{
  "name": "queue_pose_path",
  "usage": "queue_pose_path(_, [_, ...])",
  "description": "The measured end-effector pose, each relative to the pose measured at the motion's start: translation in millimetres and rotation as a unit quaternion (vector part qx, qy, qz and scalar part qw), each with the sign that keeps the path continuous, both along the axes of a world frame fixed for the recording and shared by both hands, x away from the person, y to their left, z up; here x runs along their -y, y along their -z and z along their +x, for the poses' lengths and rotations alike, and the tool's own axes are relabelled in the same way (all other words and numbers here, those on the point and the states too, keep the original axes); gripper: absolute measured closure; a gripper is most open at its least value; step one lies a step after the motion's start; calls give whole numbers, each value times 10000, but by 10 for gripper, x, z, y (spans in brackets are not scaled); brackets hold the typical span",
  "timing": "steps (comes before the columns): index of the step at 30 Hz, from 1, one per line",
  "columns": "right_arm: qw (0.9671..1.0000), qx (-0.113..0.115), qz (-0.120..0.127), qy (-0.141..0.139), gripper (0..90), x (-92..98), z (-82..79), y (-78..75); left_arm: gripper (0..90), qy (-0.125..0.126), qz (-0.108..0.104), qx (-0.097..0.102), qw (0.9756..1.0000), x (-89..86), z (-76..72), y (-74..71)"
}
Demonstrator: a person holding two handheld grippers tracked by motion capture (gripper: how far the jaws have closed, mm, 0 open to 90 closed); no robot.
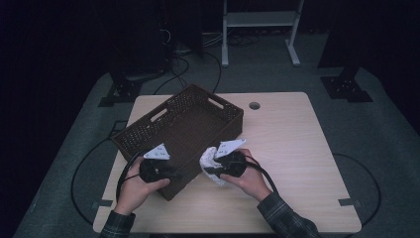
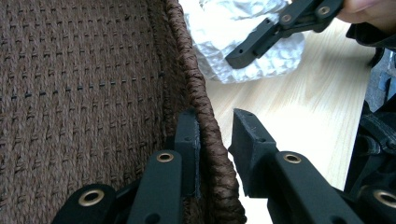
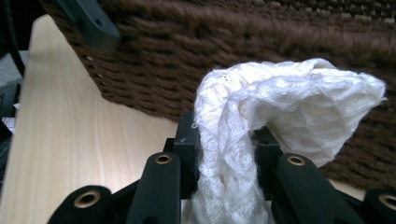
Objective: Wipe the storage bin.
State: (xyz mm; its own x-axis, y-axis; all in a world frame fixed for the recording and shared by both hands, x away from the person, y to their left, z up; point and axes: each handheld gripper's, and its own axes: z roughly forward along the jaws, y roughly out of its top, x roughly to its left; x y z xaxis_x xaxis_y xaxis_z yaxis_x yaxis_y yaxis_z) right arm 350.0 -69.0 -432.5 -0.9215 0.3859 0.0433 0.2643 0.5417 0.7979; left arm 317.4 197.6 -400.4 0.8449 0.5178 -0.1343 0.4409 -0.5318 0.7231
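Brown basket [image 1: 181, 134] sits at the left of the table [image 1: 297, 148]. My left gripper [image 2: 215, 140] pinches its rim. My right gripper [image 3: 227, 140] squeezes the white cloth [image 3: 289, 107], just beside the basket's wall. I think the hanging cloth could snag on that rim and slip out.

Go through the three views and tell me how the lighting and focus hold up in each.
High view: dim, the room around the table almost black, the basket dark but readable. Left gripper view: bright and sharp on the basket's rim, the white cloth nearly washed out. Right gripper view: the cloth is sharp, while the other gripper's jaw at top left is blurred.
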Motion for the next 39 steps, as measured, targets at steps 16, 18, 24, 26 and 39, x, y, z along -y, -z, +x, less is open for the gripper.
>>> queue_pose_path(16, [9994,92,183,-280,699,-130,-121,-110,717,0,2,1,10000,0,0,0])
queue_pose_path(18, [9994,80,141,-302,699,-159,-118,-79,716,-2,0,1,10000,-1,0,0])
queue_pose_path(24, [9994,10,32,-345,699,-221,-107,14,716,-2,-5,0,10000,0,0,0])
queue_pose_path(26, [9994,-3,-11,-360,699,-232,-100,45,716,-2,-2,2,10000,0,0,0])
queue_pose_path(39, [9989,-170,-287,-337,699,-286,-56,263,715,7,0,10,10000,0,0,0])
